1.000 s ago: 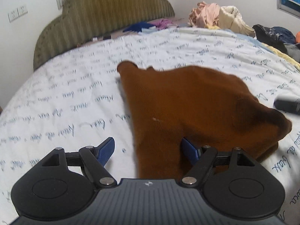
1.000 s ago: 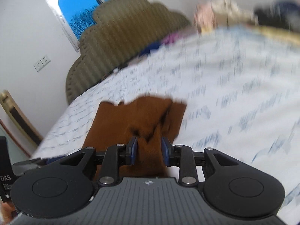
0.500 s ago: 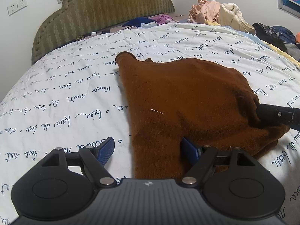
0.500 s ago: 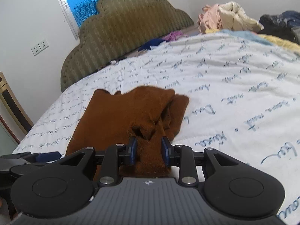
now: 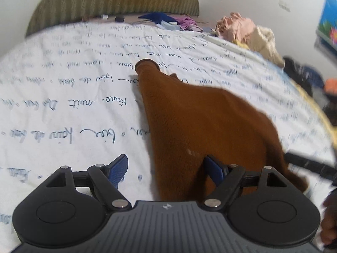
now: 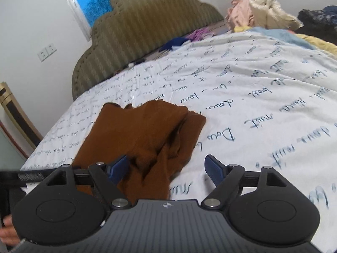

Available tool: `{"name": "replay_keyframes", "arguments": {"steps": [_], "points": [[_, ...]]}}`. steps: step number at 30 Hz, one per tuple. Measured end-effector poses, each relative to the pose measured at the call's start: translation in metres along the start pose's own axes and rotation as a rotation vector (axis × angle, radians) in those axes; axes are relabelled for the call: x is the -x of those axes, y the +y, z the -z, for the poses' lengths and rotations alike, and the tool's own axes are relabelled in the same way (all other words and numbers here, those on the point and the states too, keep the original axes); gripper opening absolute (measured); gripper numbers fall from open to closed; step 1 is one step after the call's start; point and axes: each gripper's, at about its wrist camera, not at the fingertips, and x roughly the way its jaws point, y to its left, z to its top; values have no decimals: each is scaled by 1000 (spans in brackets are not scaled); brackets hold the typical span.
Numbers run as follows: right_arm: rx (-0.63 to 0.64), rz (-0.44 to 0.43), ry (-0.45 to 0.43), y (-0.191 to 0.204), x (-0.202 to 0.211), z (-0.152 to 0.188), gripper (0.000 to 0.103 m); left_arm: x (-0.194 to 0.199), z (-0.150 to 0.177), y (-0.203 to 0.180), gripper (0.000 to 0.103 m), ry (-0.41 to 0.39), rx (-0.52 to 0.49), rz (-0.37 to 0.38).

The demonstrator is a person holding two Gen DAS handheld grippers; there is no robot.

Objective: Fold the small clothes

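On the bed (image 6: 263,97), the brown garment (image 6: 143,130) lies long axis running away from you toward the headboard. Your right hand-held gripper (image 6: 167,168) has just been opening, jaws wide, nothing pinched, bunched near end btwn them. Left hand-held gripper (image 5: 167,168) also wide, empty, straddling garment's left edge; both equally near.

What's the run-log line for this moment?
phase: fold laid down | right gripper: jaws just opened, off brown garment | left gripper: open, nothing gripped | garment: on bed sheet
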Motion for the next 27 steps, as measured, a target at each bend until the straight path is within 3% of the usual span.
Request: {"name": "replay_keyframes", "arguments": {"steps": [5, 14, 19, 21, 22, 23, 25, 27], "points": [[-100, -146, 115, -28, -39, -18, 79, -25, -29, 26, 80, 29, 116, 70], [-168, -344, 213, -39, -102, -51, 80, -101, -61, 71, 80, 162, 462, 364], [-229, -407, 233, -47, -132, -68, 78, -121, -76, 69, 79, 148, 481, 410], [-216, -405, 243, -46, -142, -73, 58, -126, -82, 62, 70, 142, 441, 388], [-206, -394, 250, -44, -146, -73, 49, -127, -84, 57, 49, 142, 407, 359], [-206, -376, 258, -44, -150, -72, 34, -128, -86, 52, 32, 145, 368, 326], [-215, -370, 246, -44, -151, -70, 30, -125, -86, 42, 21, 120, 285, 277], [-183, -358, 205, -41, -142, -68, 27, -108, -86, 26, 16, 41, 163, 241]]}}
